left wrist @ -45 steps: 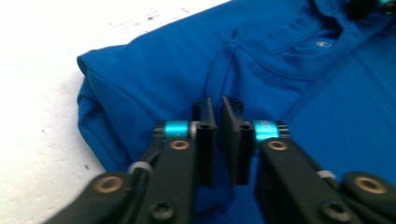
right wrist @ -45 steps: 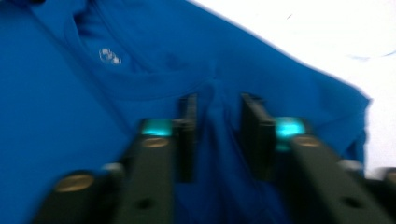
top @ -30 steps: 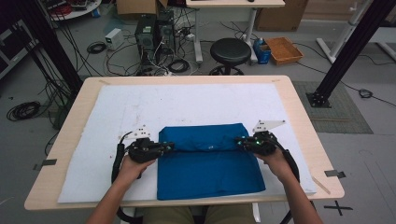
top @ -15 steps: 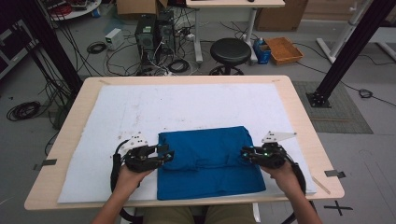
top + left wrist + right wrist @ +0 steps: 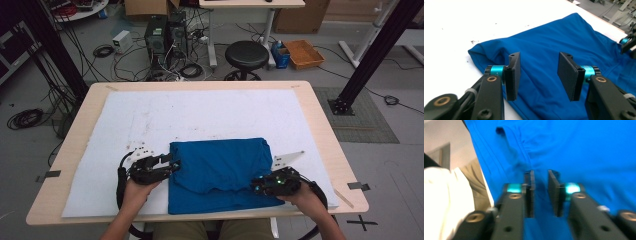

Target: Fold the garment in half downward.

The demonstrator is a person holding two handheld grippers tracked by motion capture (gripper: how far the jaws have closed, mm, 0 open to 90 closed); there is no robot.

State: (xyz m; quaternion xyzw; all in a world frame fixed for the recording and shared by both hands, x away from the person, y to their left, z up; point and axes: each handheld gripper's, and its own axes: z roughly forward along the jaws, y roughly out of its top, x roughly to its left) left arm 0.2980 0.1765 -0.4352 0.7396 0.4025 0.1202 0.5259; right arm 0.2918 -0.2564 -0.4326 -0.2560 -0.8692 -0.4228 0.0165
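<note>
High view: a folded blue cloth (image 5: pixel 220 172) lies flat on the white mat (image 5: pixel 200 120), at the near middle of the table (image 5: pixel 320 125), its near edge close to the mat's near border. The upper fold sits over a wider lower layer, which shows as a strip along the near side. The left gripper (image 5: pixel 172 164) rests at the cloth's left edge, held in the person's left hand (image 5: pixel 137 187); its jaws point right, toward the cloth. In the left gripper view the left gripper (image 5: pixel 540 75) has its jaws well apart above the cloth (image 5: pixel 549 47), with nothing pinched between the pads; these jaws have just been opening. The cloth's folded corner lies just beyond the left pad, on the mat (image 5: pixel 461 22). The right gripper (image 5: pixel 257 184) sits over the cloth's near right corner, in the right hand (image 5: pixel 305 192), jaws pointing left. In the right gripper view, which is blurred, the right gripper (image 5: pixel 541 192) shows a narrow gap between its pads, cloth (image 5: pixel 584 150) beneath and no fabric seen gripped; these jaws have also just been opening, though less far. Beyond the table, a black stool (image 5: pixel 246 52), a computer case (image 5: pixel 159 35) and loose cables stand on the floor.
</note>
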